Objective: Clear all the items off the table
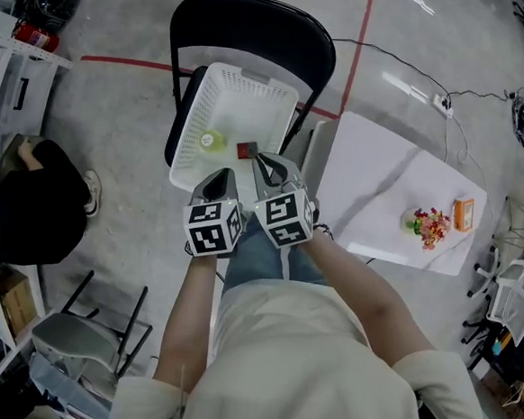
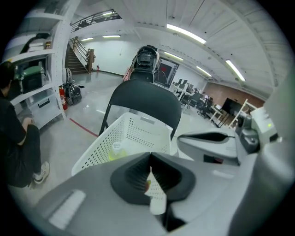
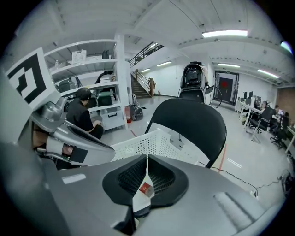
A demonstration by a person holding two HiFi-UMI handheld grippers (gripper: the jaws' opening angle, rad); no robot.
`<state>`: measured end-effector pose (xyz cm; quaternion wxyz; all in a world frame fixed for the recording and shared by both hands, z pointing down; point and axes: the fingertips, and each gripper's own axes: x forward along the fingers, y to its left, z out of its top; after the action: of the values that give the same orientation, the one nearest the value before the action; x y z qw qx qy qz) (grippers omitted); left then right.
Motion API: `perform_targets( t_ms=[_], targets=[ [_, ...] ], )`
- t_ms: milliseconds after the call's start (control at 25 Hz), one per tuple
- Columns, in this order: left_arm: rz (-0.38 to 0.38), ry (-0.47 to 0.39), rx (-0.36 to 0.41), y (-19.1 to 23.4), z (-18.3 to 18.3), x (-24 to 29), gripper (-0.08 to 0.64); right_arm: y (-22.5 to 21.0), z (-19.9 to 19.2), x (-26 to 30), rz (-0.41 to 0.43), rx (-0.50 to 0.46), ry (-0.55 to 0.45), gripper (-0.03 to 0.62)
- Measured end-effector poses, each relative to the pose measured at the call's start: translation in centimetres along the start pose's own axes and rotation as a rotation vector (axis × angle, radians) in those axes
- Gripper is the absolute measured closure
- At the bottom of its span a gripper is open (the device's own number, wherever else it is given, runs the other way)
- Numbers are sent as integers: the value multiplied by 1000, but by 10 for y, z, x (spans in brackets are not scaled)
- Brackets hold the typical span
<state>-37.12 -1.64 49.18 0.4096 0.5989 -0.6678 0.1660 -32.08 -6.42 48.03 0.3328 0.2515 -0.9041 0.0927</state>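
Nearest the camera, both forearms reach forward side by side, each hand holding a tool topped by a marker cube [image 1: 212, 227]. The left tool [image 1: 217, 184] has its jaws together with nothing between them; in its own view only a thin sliver of the basket shows through the slit. The right tool [image 1: 267, 168] sits just beside it, its jaws also closed and empty – through the narrow gap in the right gripper view a small red block [image 3: 146, 188] shows below.

Both tools hang over the near edge of a white perforated basket [image 1: 241, 74], which rests on the seat of a black chair [image 1: 250, 22]. Inside the basket lie a yellow-green bottle [image 1: 212, 140] and, just beside it to the right, the red block – the two are close but apart.

To the right of the chair stands the white desk [image 1: 372, 186], well apart from both tools. Two things sit on it near its far right end: a colourful bunch [image 1: 430, 226] of red, yellow and green, and just beside it an orange box [image 1: 463, 214].

Off to the left a person in black [image 1: 28, 204] sits by white shelving [image 3: 99, 69]
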Motion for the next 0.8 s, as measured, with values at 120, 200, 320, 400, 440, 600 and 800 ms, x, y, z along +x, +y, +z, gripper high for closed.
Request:
perform_targets(
  t_ms=[120,200,320,400,440,600,800],
  targets=[
    [-20,16,28,-11,1,0,552,-7,-1,-15,-21,9,-1,588],
    [-33,25,50,-19,2,0,552,-14,-2,-25,-39,23,-2,592],
    [-58,34,89,-34,5,-1,552,-24,-4,-40,-67,47,-6,593],
    [-73,36,120,-42,6,-5,552,-28,-5,-49,-82,67,-8,594],
    [-79,36,137,-45,6,-7,552,-30,-6,-53,-90,79,-9,593],
    [-120,42,169,-58,6,-14,552,-37,-11,-71,-121,144,-11,594],
    [-170,60,213,-71,9,-18,552,-43,-14,-86,-148,198,-14,594]
  ],
)
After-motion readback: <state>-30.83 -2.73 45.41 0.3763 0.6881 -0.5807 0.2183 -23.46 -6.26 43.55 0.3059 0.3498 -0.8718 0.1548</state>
